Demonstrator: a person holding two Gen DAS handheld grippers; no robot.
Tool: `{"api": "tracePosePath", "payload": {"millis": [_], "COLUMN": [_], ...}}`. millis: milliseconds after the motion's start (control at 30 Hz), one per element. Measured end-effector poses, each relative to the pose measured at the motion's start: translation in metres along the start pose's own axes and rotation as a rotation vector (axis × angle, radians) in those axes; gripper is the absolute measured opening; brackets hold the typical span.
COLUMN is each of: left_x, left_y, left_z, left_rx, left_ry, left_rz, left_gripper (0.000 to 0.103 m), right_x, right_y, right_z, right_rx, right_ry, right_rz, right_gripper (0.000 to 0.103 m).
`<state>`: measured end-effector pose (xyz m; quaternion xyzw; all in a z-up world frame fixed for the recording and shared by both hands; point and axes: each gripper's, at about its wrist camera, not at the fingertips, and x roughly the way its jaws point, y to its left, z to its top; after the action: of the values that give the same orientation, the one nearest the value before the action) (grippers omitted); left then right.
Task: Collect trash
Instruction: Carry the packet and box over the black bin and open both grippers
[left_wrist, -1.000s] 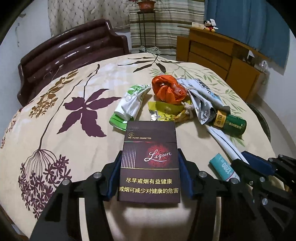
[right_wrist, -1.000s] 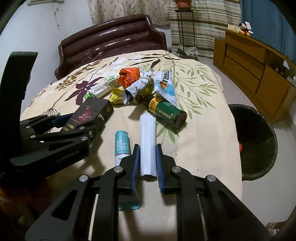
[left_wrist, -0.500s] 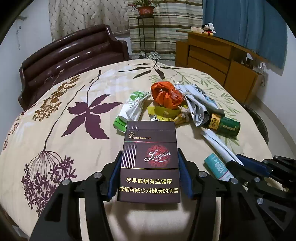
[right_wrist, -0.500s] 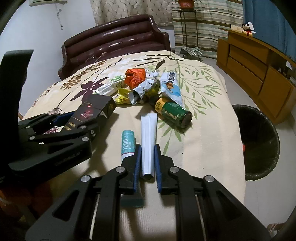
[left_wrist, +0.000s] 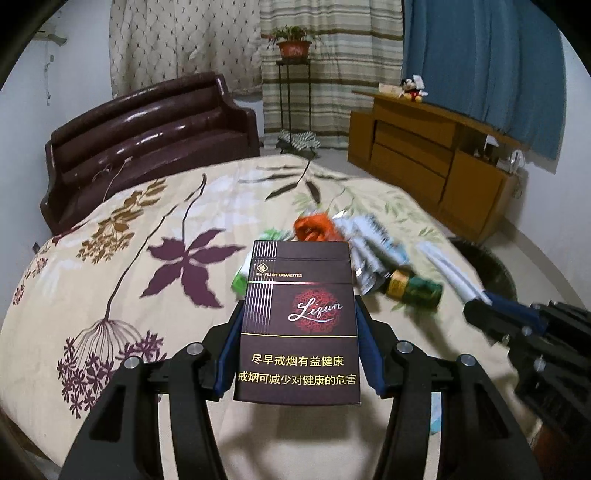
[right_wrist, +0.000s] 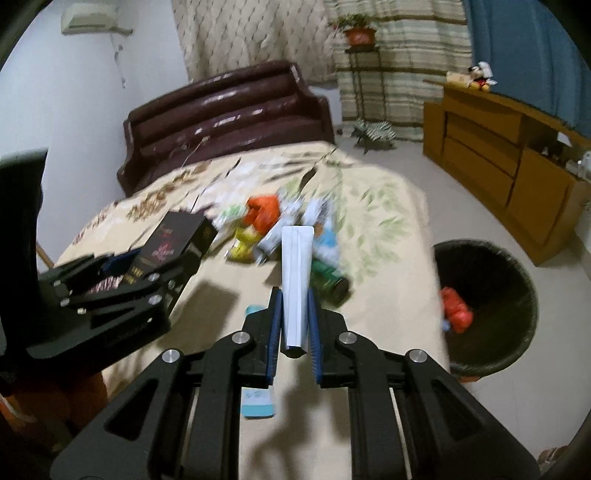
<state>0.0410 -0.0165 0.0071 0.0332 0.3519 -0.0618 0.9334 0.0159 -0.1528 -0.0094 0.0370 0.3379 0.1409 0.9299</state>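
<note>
Gripping a dark cigarette pack (left_wrist: 297, 321), the left gripper (left_wrist: 297, 347) has its blue pads pressed on both side edges, and the pack hangs clear above the bedspread (left_wrist: 122, 258). Over on the right, the right gripper (right_wrist: 294, 317) is clamped on a folded white paper strip (right_wrist: 295, 280), jaws nearly together, the strip sticking out forward and off the bed. Under that gripper, a teal tube (right_wrist: 258, 402) lies flat on the spread. Just past it, a green can (right_wrist: 327, 278) lies on its side. Beyond the can sits the pile: an orange wrapper (right_wrist: 263, 212), a yellow packet (right_wrist: 244, 245), and silvery-blue bags (left_wrist: 365, 240), all blurred. Right of the bed, on the floor, a black bin (right_wrist: 487, 306) already holds something red. Farther back, a brown headboard (left_wrist: 147, 147), a wooden cabinet (left_wrist: 436, 166), curtains.
</note>
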Motion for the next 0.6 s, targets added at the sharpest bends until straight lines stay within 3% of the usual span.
{"api": "tracePosePath", "payload": {"millis": [300, 600], "left_x": [0.008, 0.048], "left_y": [-0.052, -0.122], "left_z": [0.027, 0.049], "left_rx": [0.051, 0.112], "left_ry": [-0.058, -0.035], "left_rz": [-0.085, -0.147], "left_gripper": [0.054, 0.054], "right_x": [-0.017, -0.012], "right_y": [-0.070, -0.142], "right_z": [0.017, 0.020], "right_rx": [0.079, 0.147], "right_ry": [-0.075, -0.098], "right_rz": [-0.158, -0.301], "right_gripper": [0.014, 0.014]}}
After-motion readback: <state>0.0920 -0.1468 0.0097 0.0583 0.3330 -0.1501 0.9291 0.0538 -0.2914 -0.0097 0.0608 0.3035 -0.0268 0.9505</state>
